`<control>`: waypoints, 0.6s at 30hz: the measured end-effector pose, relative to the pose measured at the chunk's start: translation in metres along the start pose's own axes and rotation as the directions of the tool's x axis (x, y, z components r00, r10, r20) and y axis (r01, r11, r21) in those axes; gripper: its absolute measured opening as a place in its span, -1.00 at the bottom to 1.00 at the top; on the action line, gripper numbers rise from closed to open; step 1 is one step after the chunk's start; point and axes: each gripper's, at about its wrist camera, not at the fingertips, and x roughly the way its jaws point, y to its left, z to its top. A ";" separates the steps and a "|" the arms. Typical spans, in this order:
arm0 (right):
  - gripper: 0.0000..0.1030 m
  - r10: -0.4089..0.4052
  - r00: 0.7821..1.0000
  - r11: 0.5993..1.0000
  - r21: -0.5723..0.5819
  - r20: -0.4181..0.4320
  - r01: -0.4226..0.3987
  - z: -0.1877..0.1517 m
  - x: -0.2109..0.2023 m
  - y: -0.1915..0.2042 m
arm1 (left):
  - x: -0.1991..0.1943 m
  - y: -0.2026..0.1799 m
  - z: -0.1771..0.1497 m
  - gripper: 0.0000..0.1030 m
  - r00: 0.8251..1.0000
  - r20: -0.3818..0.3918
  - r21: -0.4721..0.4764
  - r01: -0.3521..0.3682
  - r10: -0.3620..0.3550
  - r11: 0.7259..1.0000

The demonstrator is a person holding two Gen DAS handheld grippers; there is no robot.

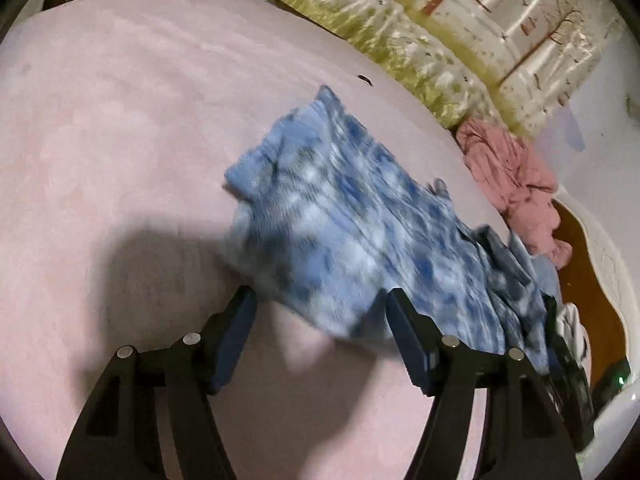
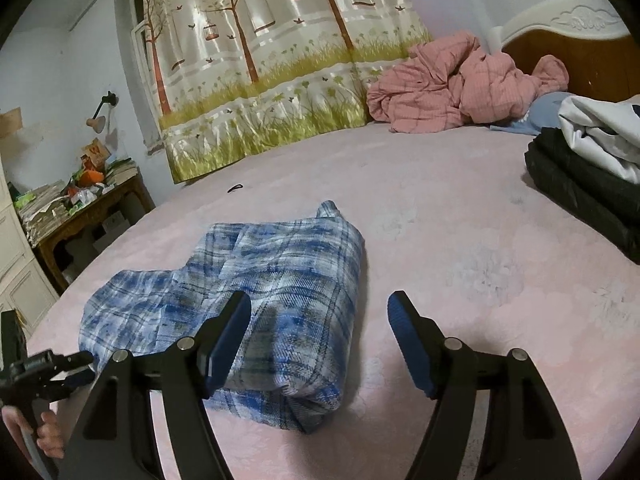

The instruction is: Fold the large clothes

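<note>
**A:** ok so where's the shirt at? The blue-and-white plaid flannel garment [image 2: 256,292] is lying folded into a chunky bundle on the pink plush bedspread [image 2: 460,248], toward the near-left part of the bed.

**B:** yep. And the right gripper [image 2: 320,340] is sitting with its black, blue-padded fingers [image 2: 226,344] spread wide apart, gripping nothing. Its left finger is overlapping the bundle's near edge in the right wrist view, can't tell if it's actually touching. The other finger is hanging over bare bedspread.

**A:** left gripper [image 1: 320,336]?

**B:** also gaping open, nothing pinched. From its own camera the plaid cloth is looking blurry and its near edge is sitting just past the fingertips, between them, with the pads not pressing on it. In the right wrist view it's poking in at the far left, with a person's hand [image 2: 44,432] wrapping the handle.

**A:** containers?

**B:** none really. Just a stack of dark folded clothes with a white piece on top [image 2: 588,160] sitting at the right edge, and a crumpled pink checked quilt [image 2: 452,88] bunching up by the headboard [image 2: 568,44].
</note>
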 end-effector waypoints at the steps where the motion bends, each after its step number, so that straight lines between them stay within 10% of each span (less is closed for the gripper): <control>1: 0.43 0.004 1.000 1.000 0.001 -0.002 -0.004 0.001 0.000 -0.001 | 0.005 0.000 0.006 0.29 1.000 -0.002 -0.003 -0.013 0.013 1.000; 12: 0.45 0.033 0.999 0.999 -0.017 -0.011 -0.033 -0.001 0.000 0.002 | 0.026 0.004 0.037 0.18 0.998 0.039 0.050 -0.047 0.045 0.998; 15: 0.45 0.026 1.000 0.999 -0.020 -0.003 -0.027 -0.001 -0.001 0.003 | 0.024 -0.001 0.043 -0.71 0.996 0.060 0.080 -0.065 0.061 0.995; 18: 0.45 0.028 1.000 1.000 -0.014 -0.007 -0.028 -0.001 -0.001 0.001 | 0.008 -0.020 0.048 -0.79 0.992 0.124 0.124 -0.050 0.034 0.991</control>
